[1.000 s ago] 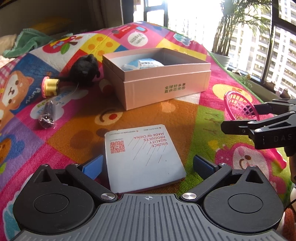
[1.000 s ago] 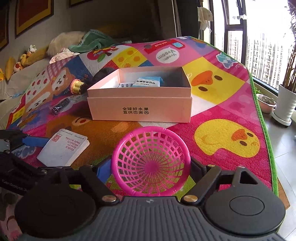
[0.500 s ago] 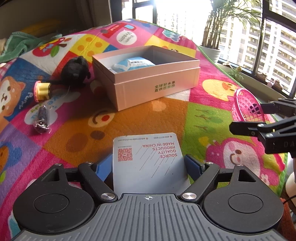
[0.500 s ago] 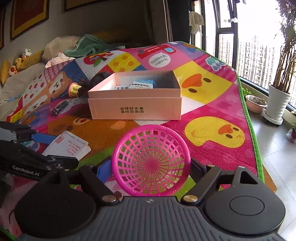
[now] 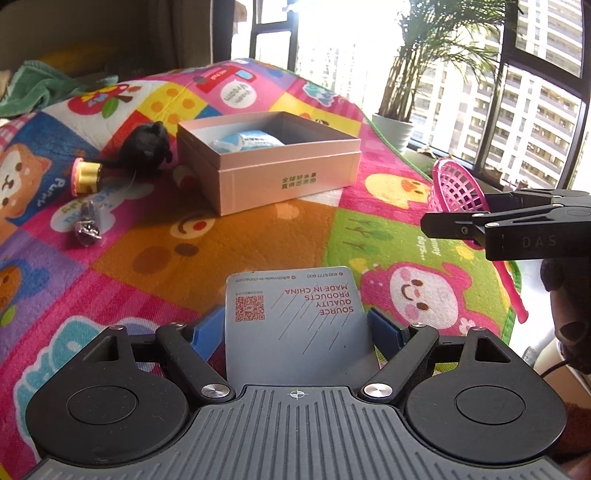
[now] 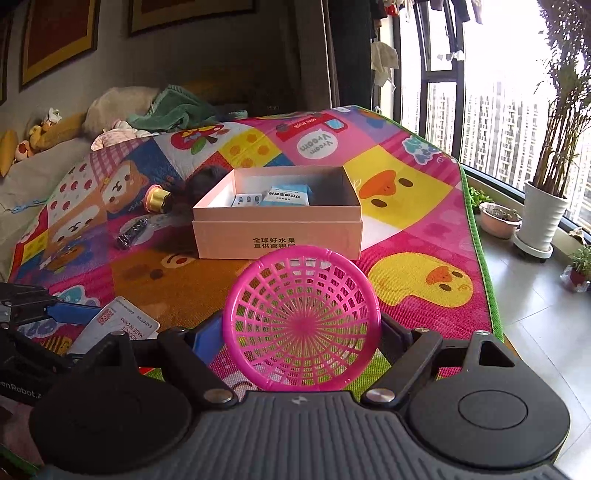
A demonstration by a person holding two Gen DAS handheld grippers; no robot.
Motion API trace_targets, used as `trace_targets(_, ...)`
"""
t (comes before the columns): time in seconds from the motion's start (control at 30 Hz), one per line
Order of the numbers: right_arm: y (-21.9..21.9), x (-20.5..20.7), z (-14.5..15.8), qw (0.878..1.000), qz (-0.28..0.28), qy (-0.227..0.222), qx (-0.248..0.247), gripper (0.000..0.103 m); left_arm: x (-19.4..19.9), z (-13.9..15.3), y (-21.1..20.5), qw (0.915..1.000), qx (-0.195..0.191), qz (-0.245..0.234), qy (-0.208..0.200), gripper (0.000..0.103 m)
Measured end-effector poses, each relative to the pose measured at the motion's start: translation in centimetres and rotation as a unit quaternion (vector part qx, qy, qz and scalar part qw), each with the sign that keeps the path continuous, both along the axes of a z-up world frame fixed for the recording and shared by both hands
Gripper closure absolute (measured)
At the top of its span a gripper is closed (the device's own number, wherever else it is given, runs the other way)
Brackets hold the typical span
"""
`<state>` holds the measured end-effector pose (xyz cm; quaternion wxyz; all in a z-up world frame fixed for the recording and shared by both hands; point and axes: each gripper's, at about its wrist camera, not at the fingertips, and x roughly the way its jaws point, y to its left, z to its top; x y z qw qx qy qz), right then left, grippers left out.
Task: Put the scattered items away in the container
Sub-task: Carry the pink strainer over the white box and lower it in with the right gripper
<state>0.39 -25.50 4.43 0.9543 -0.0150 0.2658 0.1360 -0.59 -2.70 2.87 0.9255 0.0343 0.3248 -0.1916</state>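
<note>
Both claws loaded | left claw (image 5: 295, 328): card (image 5: 295, 317) | right claw (image 6: 301, 332): basket (image 6: 301, 325)

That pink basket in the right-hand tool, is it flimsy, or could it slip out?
The pink basket is open plastic lattice, so it is probably very light and somewhat springy. Squeezed across its round rim by the right gripper, it might flex or pivot. Set down on edge, that round rim could roll.

Daylight poured through tall black-framed windows (image 6: 495, 92) facing high-rise blocks. A potted palm (image 6: 546, 206) stood on the pale tiled floor (image 6: 535, 314). A colourful cartoon play mat (image 6: 406, 221) spread below a dark wall with framed pictures (image 6: 59, 33).
</note>
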Motion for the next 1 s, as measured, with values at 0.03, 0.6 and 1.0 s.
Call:
trace_targets(0.03, 0.0, -0.1, 0.2, 1.0, 0.0, -0.003, 0.002, 0.019, -0.2, 0.4, -0.1, 1.0, 0.001, -0.001, -0.007, 0.016)
trace_targets(0.6, -1.8, -1.0, 5.6, 0.997, 0.002, -0.079, 0.017, 0.019, 0.2, 8.6, -2.4, 0.9899, 0.014, -0.023, -0.139, 0.016)
trace_targets(1.0, -4.4, 7.2, 12.1, 0.992, 0.028, -0.101, 0.066, 0.019, 9.2, 11.1, -3.0, 0.9839, -0.01, 0.003, -0.178, 0.016)
